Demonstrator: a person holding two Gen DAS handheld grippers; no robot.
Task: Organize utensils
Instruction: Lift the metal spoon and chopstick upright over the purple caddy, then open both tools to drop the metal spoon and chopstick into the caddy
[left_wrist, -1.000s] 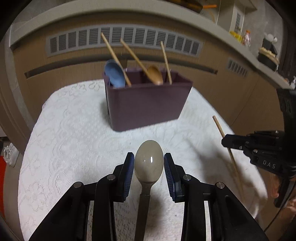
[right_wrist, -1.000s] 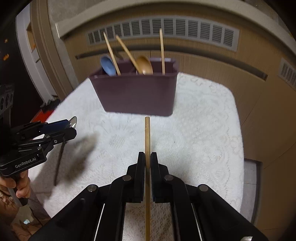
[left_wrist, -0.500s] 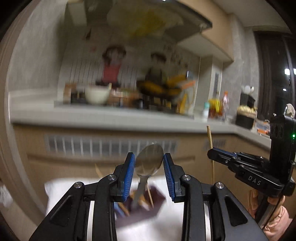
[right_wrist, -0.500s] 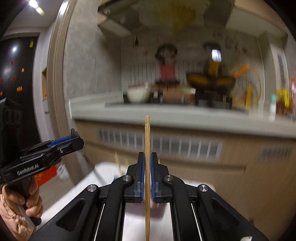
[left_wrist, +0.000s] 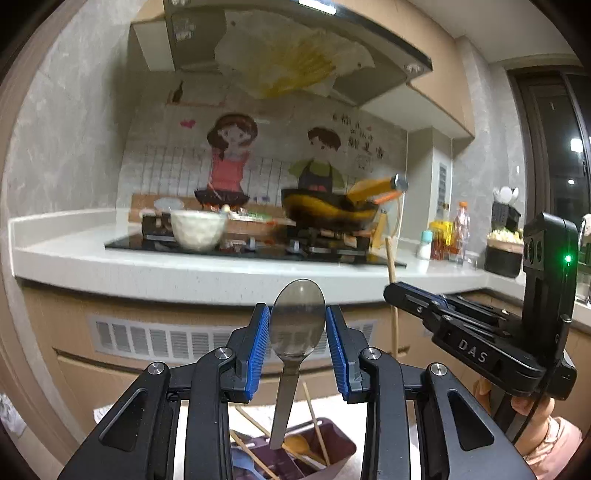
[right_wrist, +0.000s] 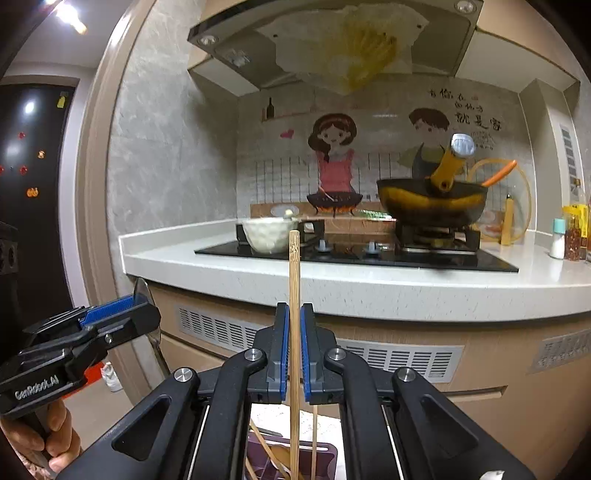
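My left gripper (left_wrist: 297, 320) is shut on a metal spoon (left_wrist: 296, 317), held upright with the bowl up and the handle hanging down over the purple utensil holder (left_wrist: 332, 446). The holder holds wooden chopsticks, a wooden spoon (left_wrist: 299, 445) and a blue spoon (left_wrist: 242, 467). My right gripper (right_wrist: 294, 334) is shut on a wooden chopstick (right_wrist: 294, 295), held upright above the same holder (right_wrist: 325, 458). The right gripper also shows at the right of the left wrist view (left_wrist: 391, 291), the left gripper at the left of the right wrist view (right_wrist: 144, 314).
A white kitchen counter (right_wrist: 369, 280) with a black hob, a white bowl (right_wrist: 269, 234) and a wok (right_wrist: 428, 203) stands ahead. Cabinet fronts with vent grilles (right_wrist: 399, 358) lie below it. A white lace tablecloth (right_wrist: 273, 417) lies under the holder.
Both grippers have tilted up from looking down at the table to level with the counter. The spoon and chopstick now stand upright over the holder, which has dropped to the bottom edge.
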